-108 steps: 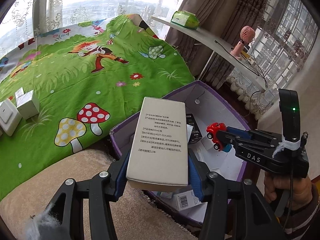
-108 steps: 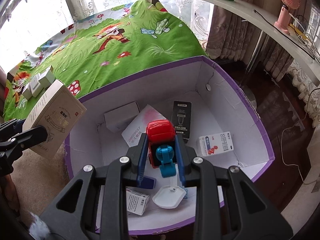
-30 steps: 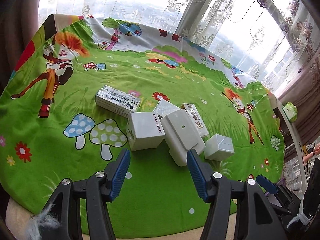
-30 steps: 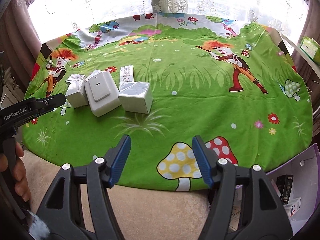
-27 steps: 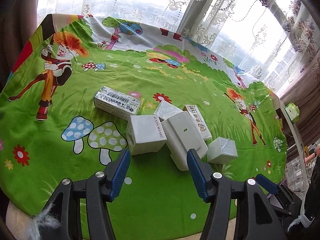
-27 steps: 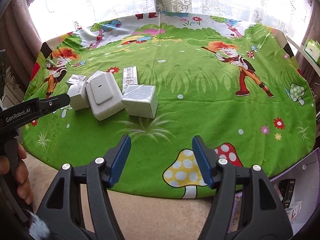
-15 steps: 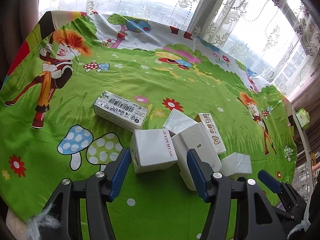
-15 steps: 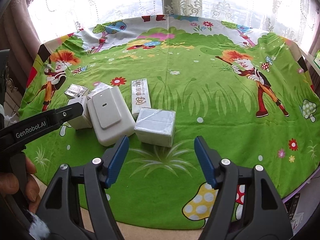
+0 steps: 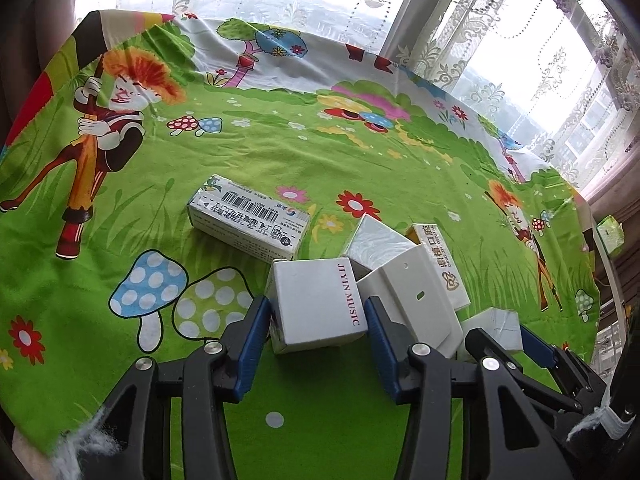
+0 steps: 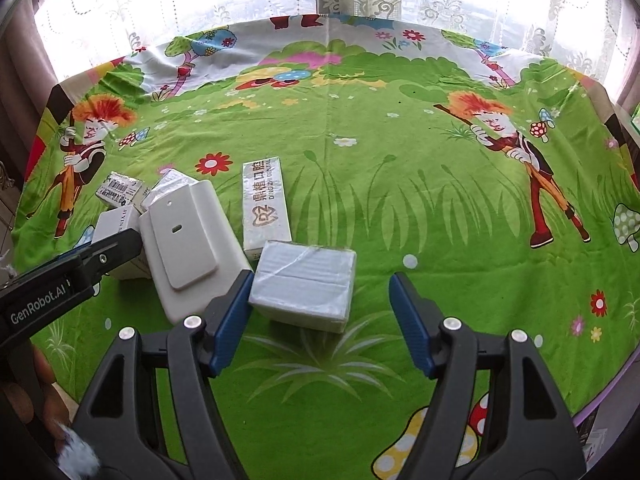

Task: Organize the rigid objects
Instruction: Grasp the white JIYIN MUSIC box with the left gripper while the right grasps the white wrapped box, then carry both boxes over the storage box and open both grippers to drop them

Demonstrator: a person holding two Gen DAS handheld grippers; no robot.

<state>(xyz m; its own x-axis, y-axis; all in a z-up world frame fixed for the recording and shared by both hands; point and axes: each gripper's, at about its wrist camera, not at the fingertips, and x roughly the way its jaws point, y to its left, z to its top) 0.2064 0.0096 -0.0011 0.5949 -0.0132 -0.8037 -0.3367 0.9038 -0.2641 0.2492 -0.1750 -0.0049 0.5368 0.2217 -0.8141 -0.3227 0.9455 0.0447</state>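
Left hand-held gripper (image 9: pixel 316 344), jaws wide, straddling the white JIYIN MUSIC box (image 9: pixel 318 306) on the green cartoon cloth (image 9: pixel 360 160); right hand-held gripper (image 10: pixel 320 318), equally wide, bracketing the wrapped grey box (image 10: pixel 304 284) with its left pad at the box's corner. Best done by easing forward until both blue pads cover the side faces, then squeezing squarely. Worth watching: the flat white case (image 9: pixel 412 304) leaning against the JIYIN MUSIC box, likely to slide on lifting. Barcode carton (image 9: pixel 248 220) and DZ dental box (image 10: pixel 264 204) lying just beside, not yet collected.
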